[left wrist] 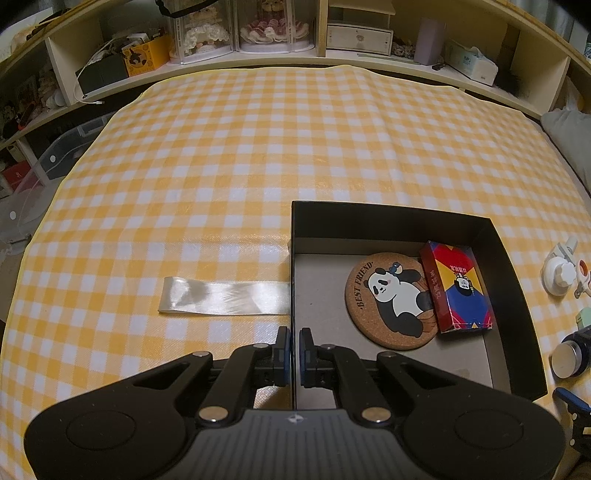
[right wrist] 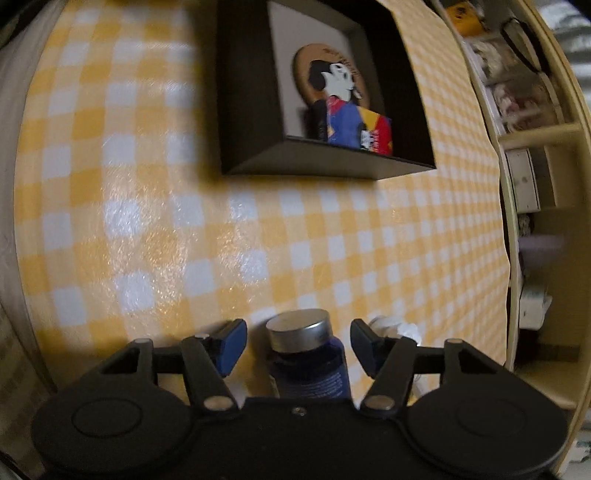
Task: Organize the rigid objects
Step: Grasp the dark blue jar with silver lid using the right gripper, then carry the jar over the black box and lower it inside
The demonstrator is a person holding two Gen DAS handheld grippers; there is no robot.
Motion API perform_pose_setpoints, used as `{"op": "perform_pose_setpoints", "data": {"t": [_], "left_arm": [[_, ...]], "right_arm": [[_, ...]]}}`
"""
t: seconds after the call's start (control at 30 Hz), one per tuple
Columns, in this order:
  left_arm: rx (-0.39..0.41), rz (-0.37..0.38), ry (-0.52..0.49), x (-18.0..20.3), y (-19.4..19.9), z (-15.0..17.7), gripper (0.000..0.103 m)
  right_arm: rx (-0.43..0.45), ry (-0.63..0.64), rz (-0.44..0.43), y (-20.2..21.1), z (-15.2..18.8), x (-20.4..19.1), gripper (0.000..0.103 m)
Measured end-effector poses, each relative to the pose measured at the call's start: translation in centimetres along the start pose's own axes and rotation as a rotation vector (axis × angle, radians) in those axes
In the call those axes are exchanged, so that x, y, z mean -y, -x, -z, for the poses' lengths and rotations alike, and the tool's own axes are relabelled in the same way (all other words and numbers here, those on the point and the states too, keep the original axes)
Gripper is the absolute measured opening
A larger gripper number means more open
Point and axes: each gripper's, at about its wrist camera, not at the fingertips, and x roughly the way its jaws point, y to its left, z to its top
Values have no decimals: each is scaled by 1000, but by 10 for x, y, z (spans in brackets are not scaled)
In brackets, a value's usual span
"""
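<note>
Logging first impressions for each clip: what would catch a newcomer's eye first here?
The black box on the yellow checked tablecloth, holding a panda coaster and a red-and-blue card box. The left tongs pinch its wall. The right tongs stand open around a silver-capped blue bottle.

Home room: gingham tablecloth (left wrist: 258,147), cluttered shelves (left wrist: 354,55) with boxed dolls (left wrist: 207,33).

Bottle (right wrist: 310,354) base behind gripper body; coaster (right wrist: 332,74) blurred.
</note>
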Motion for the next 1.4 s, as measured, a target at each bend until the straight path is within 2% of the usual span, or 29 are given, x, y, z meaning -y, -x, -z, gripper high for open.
{"op": "perform_pose_setpoints", "data": {"t": [0.1,0.33,0.43,0.73,0.9,1.1,1.4], "left_arm": [[0,0,0,1,1,0,5],[0,0,0,0,0,-1,5],[0,0,0,0,0,-1,5],[-1,1,1,0,0,-1,5],[-1,1,0,-1,0,-1,5],[-1,1,1,-1,0,-2,6],[-1,3,1,-2,0,-1,6]], "right_arm": [[4,26,6,3,0,-4,53],[-11,33,13,2,-2,-6,49],[-15,18,14,-1,-3,-3,40],[-24,-36,13,-3,-5,4,41],[-12,-148,38,0,-8,17,41],[51,-248,85,12,-10,35,40],[147,-473,131,28,-8,66,40]]}}
